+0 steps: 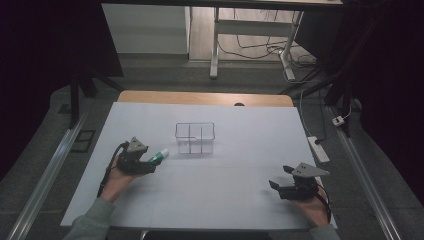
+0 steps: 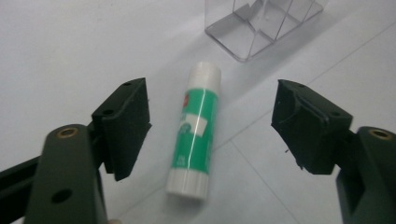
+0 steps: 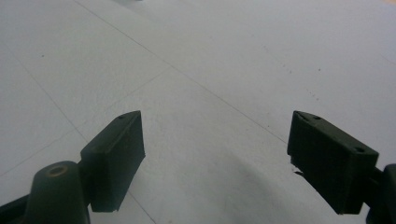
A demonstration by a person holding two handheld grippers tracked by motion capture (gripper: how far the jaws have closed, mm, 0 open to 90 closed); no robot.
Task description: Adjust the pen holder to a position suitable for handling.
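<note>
My left gripper (image 2: 210, 126) hangs low over the white table cover (image 1: 240, 190) with its jaws spread wide, and the glue stick (image 2: 196, 130) lies flat on the cover right between them, touching neither. In the left gripper view the stick's white base points toward me and its white cap points away, with the green label in the middle. It sits closer to the jaw on that view's left than to the other, so I judge I should shift a little toward the right-hand jaw to centre it. Then I would settle until both pads flank the green band and close squarely across the barrel rather than on the cap, which might slip or pull loose. The stick is round, so an off-centre pinch could roll it away.

My right gripper (image 1: 292, 182) rests near my edge of the table, well apart from the work. Its jaws are spread too, with bare cover between them in the right gripper view.

Just beyond the stick's cap stands a clear plastic organizer (image 1: 195, 137) split into compartments, all looking empty. It is near but not touching, and nothing lies between it and the stick. Its near wall is the one thing to clear if I lift forward.
</note>
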